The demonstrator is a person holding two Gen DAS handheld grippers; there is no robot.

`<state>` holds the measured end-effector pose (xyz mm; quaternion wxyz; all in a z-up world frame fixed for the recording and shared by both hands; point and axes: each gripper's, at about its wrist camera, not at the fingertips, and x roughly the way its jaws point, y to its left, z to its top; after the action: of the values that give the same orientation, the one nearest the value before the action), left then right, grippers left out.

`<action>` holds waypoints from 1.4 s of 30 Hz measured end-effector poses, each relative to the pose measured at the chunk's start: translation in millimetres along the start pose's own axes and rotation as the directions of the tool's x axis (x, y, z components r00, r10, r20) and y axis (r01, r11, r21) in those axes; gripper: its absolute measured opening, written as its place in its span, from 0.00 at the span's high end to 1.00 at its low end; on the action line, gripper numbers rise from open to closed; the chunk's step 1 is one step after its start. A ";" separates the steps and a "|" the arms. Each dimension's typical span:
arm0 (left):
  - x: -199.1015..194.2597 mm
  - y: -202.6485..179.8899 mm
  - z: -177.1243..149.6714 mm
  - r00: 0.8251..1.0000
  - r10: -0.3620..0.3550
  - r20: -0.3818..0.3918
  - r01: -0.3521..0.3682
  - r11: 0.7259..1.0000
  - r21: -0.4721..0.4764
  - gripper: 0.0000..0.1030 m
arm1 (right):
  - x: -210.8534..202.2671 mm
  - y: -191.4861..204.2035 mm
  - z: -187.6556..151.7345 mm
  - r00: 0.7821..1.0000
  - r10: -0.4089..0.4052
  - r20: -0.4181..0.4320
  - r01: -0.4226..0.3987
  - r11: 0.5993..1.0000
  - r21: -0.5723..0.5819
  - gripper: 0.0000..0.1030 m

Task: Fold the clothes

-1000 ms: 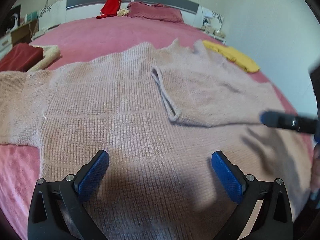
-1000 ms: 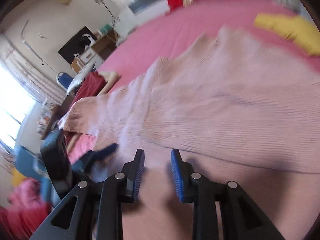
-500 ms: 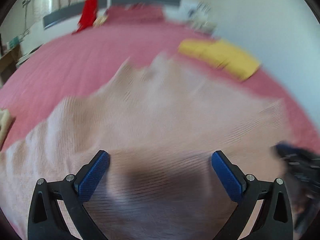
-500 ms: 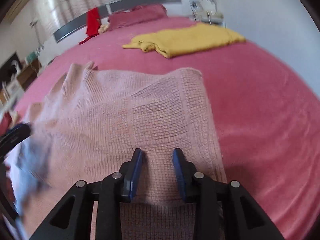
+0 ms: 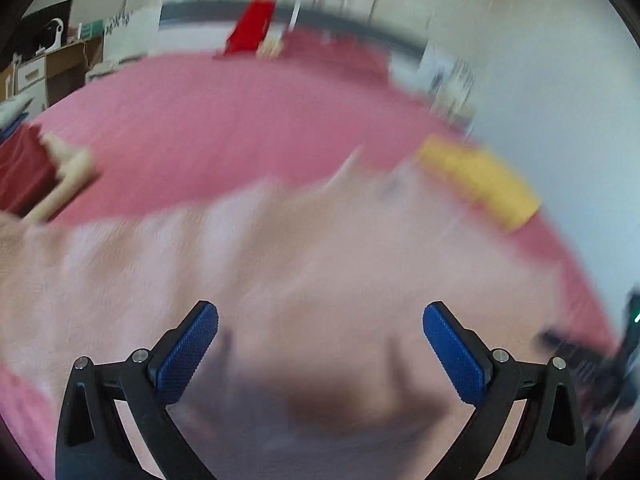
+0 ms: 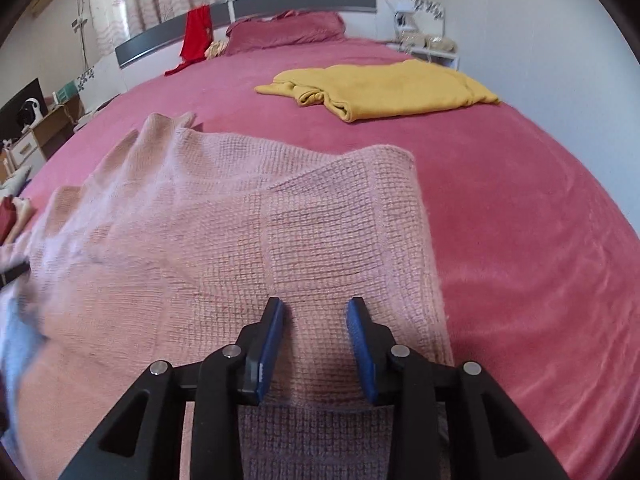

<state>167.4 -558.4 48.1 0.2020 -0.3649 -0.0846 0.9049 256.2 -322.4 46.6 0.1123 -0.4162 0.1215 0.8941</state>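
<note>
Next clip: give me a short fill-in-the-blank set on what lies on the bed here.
1. The knitted sweater under the right gripper is pale ____.
2. The folded garment farther up the bed is ____.
3. A ____ garment hangs over the headboard.

Missing words: pink; yellow; red

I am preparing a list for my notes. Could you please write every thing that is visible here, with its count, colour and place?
pink knitted sweater: one, pale pink, spread on the bed beneath both tools
yellow garment: one, yellow, far right of the bed
red cloth: one, red, hanging at the headboard
dark pink pillow: one, at the headboard
pink bed cover: one, under everything
wooden desk: one, brown, far left
left tool: one, blue pads, wide open
right tool: one, blue pads, a narrow gap, over the sweater
</note>
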 end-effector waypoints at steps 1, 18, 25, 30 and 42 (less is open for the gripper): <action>-0.7 -18.3 6.4 0.998 -0.048 0.038 0.048 0.999 -0.006 0.00 | -10.5 -3.7 4.0 0.998 0.041 0.049 -0.042 0.999 0.014 0.68; 54.0 -89.2 -61.2 0.980 -0.031 -0.195 0.067 0.981 0.182 0.00 | 37.2 -28.9 25.7 1.000 0.018 0.010 -0.019 0.995 0.097 0.70; -3.3 -1.4 -55.5 0.988 0.116 -0.104 -0.115 0.993 0.015 0.00 | 36.8 -37.0 21.7 0.998 0.048 0.036 -0.053 0.991 0.127 0.70; -1.7 -52.6 -36.4 0.998 -0.070 0.011 0.070 0.997 -0.026 0.00 | 37.4 -39.5 21.2 0.997 0.061 0.040 -0.066 0.988 0.138 0.70; 91.0 -129.2 -46.7 0.878 -0.452 -0.159 0.445 0.892 -0.077 0.04 | 39.1 -49.2 20.9 0.992 0.115 0.051 -0.122 0.977 0.172 0.70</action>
<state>179.8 -402.4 -3.6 0.4055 -0.4162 -0.1664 0.7967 231.5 -265.5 23.3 0.0973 -0.3786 0.2220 0.8933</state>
